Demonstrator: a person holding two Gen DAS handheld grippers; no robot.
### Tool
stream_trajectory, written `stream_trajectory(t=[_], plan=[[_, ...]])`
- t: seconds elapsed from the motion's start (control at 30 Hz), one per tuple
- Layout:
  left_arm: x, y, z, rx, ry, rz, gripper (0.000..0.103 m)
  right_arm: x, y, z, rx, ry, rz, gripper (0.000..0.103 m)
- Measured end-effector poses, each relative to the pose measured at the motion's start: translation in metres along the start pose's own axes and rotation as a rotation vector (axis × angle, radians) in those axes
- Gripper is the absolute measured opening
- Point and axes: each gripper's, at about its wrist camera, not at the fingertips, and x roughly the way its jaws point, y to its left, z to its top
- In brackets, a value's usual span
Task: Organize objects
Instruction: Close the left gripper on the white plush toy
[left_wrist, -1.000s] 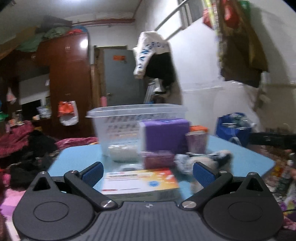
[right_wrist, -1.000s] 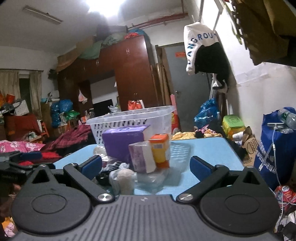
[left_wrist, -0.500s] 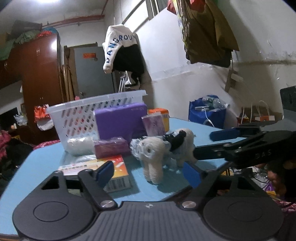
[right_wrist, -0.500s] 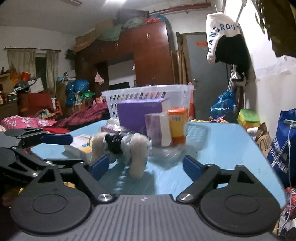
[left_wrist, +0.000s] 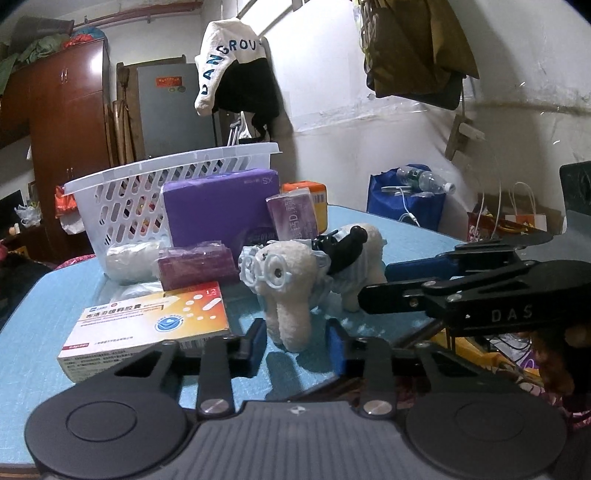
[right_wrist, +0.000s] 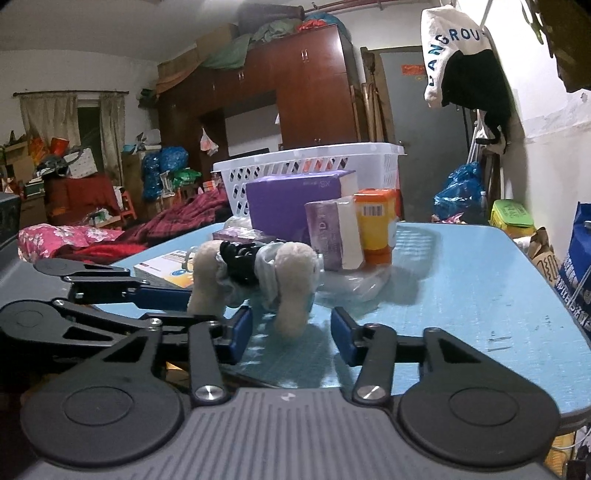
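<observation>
A cream plush dog (left_wrist: 295, 273) with toy glasses stands on the blue table (left_wrist: 44, 295); it also shows in the right wrist view (right_wrist: 255, 273). My left gripper (left_wrist: 295, 347) is open, just in front of the dog's front legs. My right gripper (right_wrist: 290, 332) is open, just in front of its hind leg. A white slatted basket (left_wrist: 155, 192) stands at the back. In front of it are a purple box (left_wrist: 221, 206), a small purple carton (left_wrist: 293, 218), an orange box (left_wrist: 314, 195), a maroon pack (left_wrist: 195, 264), a white roll (left_wrist: 129, 258) and a medicine box (left_wrist: 147, 325).
The right gripper's arm (left_wrist: 480, 295) reaches in from the right in the left wrist view. The left gripper's arm (right_wrist: 103, 295) reaches in from the left in the right wrist view. A blue bag (left_wrist: 406, 203) stands by the wall. Clear plastic (right_wrist: 354, 284) lies beside the dog.
Both grippers have swung toward the plush dog and closed in on it. Both sets of jaws have narrowed but stay open. The objects on the table have not moved.
</observation>
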Motion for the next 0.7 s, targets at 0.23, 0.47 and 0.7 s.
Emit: stream_trajectory(t=[0.23, 0.47, 0.7], plan=[[0.003, 0.002, 0.001, -0.012, -0.003, -0.001, 0.023, 0.006, 0.002, 0.002, -0.007, 0.007, 0.004, 0.035], [-0.001, 0.006, 0.000, -0.019, -0.043, -0.012, 0.017, 0.001, 0.003, 0.002, -0.021, -0.013, -0.008, 0.017], [-0.017, 0.007, 0.003, -0.001, -0.124, -0.009, 0.016, -0.009, 0.008, 0.012, -0.062, -0.066, -0.023, 0.016]])
